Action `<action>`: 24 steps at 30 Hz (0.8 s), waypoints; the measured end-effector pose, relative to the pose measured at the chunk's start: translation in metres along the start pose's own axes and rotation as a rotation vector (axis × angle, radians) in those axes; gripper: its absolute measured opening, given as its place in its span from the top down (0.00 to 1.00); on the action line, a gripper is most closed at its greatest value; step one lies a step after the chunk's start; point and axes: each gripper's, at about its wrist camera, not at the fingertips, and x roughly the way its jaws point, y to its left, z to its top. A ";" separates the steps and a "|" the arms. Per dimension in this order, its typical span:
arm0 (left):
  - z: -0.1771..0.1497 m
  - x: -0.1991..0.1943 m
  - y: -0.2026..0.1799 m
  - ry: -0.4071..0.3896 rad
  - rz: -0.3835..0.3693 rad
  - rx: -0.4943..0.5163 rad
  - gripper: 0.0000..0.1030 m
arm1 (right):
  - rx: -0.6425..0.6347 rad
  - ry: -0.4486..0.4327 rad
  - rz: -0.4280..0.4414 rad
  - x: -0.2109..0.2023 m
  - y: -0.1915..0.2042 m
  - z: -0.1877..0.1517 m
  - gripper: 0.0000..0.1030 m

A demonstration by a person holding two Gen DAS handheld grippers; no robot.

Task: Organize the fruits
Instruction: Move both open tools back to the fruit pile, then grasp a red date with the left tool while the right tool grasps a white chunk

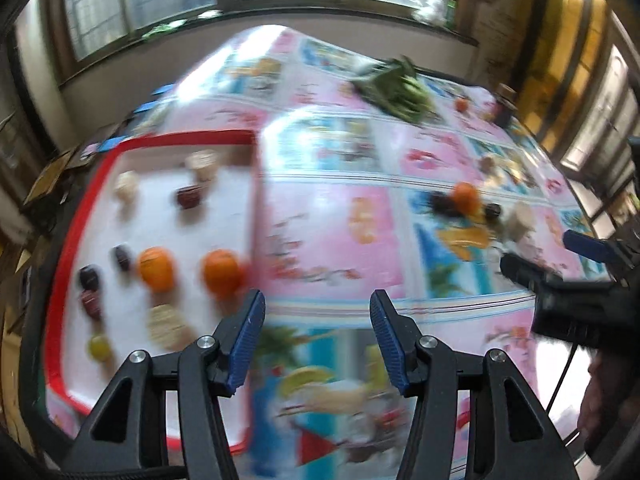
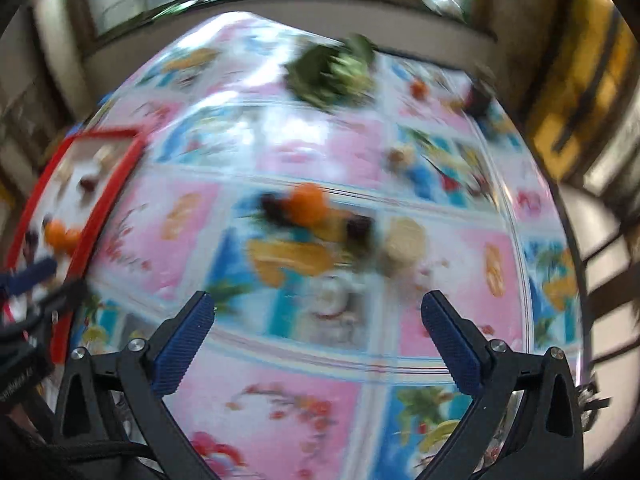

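A red-rimmed white tray (image 1: 84, 216) lies at the left of the table and holds two oranges (image 1: 156, 268), several dark fruits (image 1: 90, 278), pale round pieces (image 1: 166, 326) and a small yellow-green fruit (image 1: 99, 347). My left gripper (image 1: 318, 312) hovers open and empty just right of the tray's near corner. On the cloth farther right sit another orange (image 2: 308, 204), dark fruits (image 2: 360, 230) and a pale round piece (image 2: 404, 242). My right gripper (image 2: 318, 310) hangs open and empty short of that group. Both views are blurred.
A glossy pink and blue patterned tablecloth (image 2: 320, 152) covers the table. A bunch of green leafy vegetables (image 2: 334, 70) lies at the far side, with a small orange fruit (image 2: 418, 89) and a dark jar (image 1: 505, 110) near the far right corner. Windows run behind.
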 end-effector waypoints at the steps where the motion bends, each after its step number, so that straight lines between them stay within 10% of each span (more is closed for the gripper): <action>1: 0.003 0.004 -0.008 0.007 -0.012 0.019 0.47 | 0.029 0.011 -0.002 0.004 -0.012 0.001 0.01; 12: 0.025 0.030 -0.046 0.053 -0.050 0.061 0.46 | 0.125 0.083 0.098 0.053 -0.068 0.017 0.08; 20: 0.046 0.054 -0.060 0.072 -0.093 0.121 0.45 | 0.061 0.073 0.090 0.064 -0.056 0.022 0.62; 24: 0.058 0.065 -0.077 0.080 -0.174 0.196 0.45 | 0.062 0.074 0.089 0.061 -0.058 0.021 0.66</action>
